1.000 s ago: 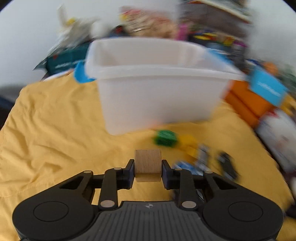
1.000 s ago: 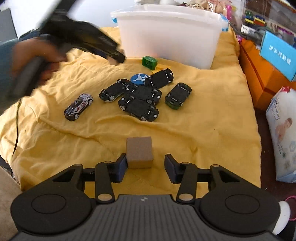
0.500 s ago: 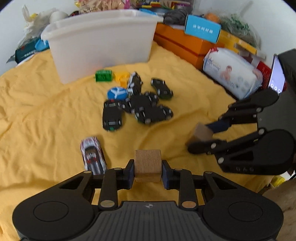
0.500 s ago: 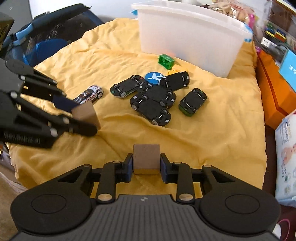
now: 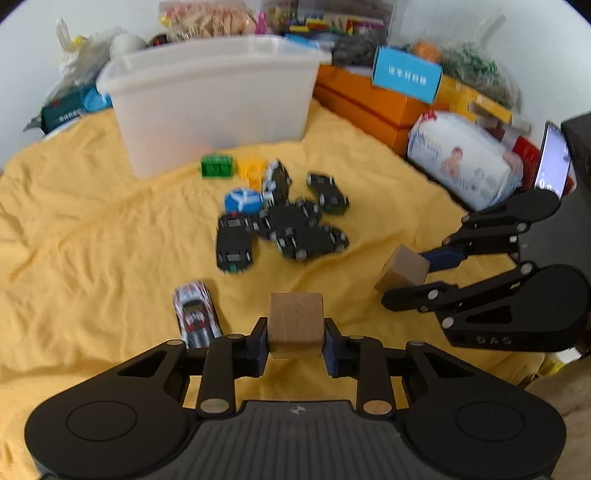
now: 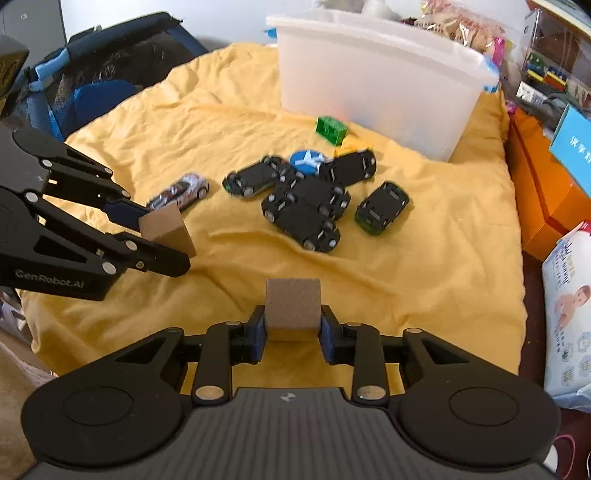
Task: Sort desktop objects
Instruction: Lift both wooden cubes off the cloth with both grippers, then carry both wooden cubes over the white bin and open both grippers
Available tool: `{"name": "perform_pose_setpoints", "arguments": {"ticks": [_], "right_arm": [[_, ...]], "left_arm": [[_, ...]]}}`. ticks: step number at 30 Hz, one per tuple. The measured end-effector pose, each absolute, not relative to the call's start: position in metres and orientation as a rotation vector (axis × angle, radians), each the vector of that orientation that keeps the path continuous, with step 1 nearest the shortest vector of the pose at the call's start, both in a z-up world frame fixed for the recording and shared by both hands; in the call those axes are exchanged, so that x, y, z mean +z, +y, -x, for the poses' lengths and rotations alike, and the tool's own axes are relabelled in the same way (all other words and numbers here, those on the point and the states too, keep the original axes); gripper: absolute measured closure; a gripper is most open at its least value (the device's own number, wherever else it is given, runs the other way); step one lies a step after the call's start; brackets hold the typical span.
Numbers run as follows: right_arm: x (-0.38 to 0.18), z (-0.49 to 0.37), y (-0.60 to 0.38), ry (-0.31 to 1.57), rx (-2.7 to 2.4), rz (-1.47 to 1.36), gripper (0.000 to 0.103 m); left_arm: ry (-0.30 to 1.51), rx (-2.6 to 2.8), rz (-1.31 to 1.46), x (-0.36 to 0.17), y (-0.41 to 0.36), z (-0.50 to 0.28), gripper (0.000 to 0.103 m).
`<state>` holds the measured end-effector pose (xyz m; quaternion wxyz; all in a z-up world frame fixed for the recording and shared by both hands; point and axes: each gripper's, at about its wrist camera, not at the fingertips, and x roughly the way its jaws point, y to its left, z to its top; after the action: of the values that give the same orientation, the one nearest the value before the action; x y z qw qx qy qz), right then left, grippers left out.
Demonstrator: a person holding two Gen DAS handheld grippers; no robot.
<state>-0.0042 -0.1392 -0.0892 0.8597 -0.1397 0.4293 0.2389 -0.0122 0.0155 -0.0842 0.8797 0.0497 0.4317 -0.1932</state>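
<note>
My left gripper (image 5: 295, 345) is shut on a wooden cube (image 5: 295, 323); it also shows at the left of the right wrist view (image 6: 162, 236). My right gripper (image 6: 292, 330) is shut on a second wooden cube (image 6: 292, 308); it also shows at the right of the left wrist view (image 5: 406, 275). Both are held over the near edge of the yellow cloth (image 5: 92, 229). Several black toy cars (image 6: 306, 206) lie overturned in a heap mid-cloth. A white and red car (image 5: 194, 314) sits apart. A blue disc (image 6: 306, 162), a green brick (image 6: 331, 128) and a yellow piece (image 5: 253, 168) lie near the white bin (image 6: 376, 77).
Orange boxes (image 5: 369, 103) and a wipes pack (image 5: 465, 158) line the right side. A phone (image 5: 554, 158) stands at far right. Clutter of bags and toys (image 5: 207, 18) sits behind the bin. A dark blue bag (image 6: 96, 81) lies beyond the cloth's left edge.
My right gripper closed on its cube a second ago and holds it. My left gripper swung back from the bin to the near edge and has shifted slightly since; both cubes stay gripped.
</note>
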Motion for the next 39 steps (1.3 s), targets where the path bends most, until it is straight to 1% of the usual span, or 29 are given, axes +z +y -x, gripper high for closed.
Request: {"name": "perform_pose_setpoints", "arguments": {"ticks": [7,10,15,18,21,23,26,28,30,31,32,33,34,36,39], "right_arm": [[-0.074,-0.001,-0.133,0.856,0.499,0.293,0.071],[-0.059,-0.010,-0.134,0.824,0.492,0.278,0.071],[-0.015,-0.041,-0.138,0.685,0.441,0.267,0.071],[0.009,-0.069,-0.138,0.610,0.415,0.244,0.071],[0.028,-0.101,-0.138,0.551,0.399,0.195,0.071],[0.037,-0.132,-0.143,0.547,0.402,0.078,0.071],[0.044,-0.170,-0.139,0.514,0.345,0.030,0.071],[0.041,-0.190,-0.135,0.500,0.337,0.007,0.070],[0.034,-0.202,-0.130,0.507,0.307,0.015,0.066],[0.028,-0.205,-0.129,0.511,0.311,0.023,0.063],[0.025,-0.202,-0.131,0.506,0.331,0.015,0.063],[0.025,-0.195,-0.135,0.486,0.357,-0.005,0.063],[0.027,-0.182,-0.140,0.444,0.393,-0.019,0.063],[0.028,-0.155,-0.147,0.398,0.433,0.000,0.063],[0.016,-0.121,-0.160,0.441,0.467,-0.004,0.062]], "left_arm": [[0.801,-0.360,-0.107,-0.051,0.022,0.007,0.071],[0.748,-0.345,-0.110,-0.032,0.027,-0.005,0.071],[0.636,-0.321,-0.120,0.007,0.034,-0.039,0.071],[0.574,-0.325,-0.032,0.031,0.044,-0.067,0.071],[0.516,-0.296,-0.033,0.048,0.045,-0.099,0.071],[0.491,-0.279,-0.049,0.053,0.040,-0.121,0.071],[0.480,-0.240,-0.088,0.050,0.034,-0.162,0.070],[0.522,-0.228,-0.122,0.037,0.031,-0.193,0.067],[0.580,-0.231,-0.120,0.026,0.034,-0.207,0.067],[0.586,-0.225,-0.111,0.025,0.036,-0.205,0.067],[0.570,-0.231,-0.103,0.026,0.038,-0.197,0.067],[0.540,-0.246,-0.092,0.028,0.041,-0.183,0.064],[0.520,-0.252,-0.083,0.030,0.042,-0.169,0.057],[0.495,-0.268,-0.060,0.028,0.046,-0.138,0.050],[0.544,-0.286,-0.037,0.010,0.047,-0.101,0.050]]}}
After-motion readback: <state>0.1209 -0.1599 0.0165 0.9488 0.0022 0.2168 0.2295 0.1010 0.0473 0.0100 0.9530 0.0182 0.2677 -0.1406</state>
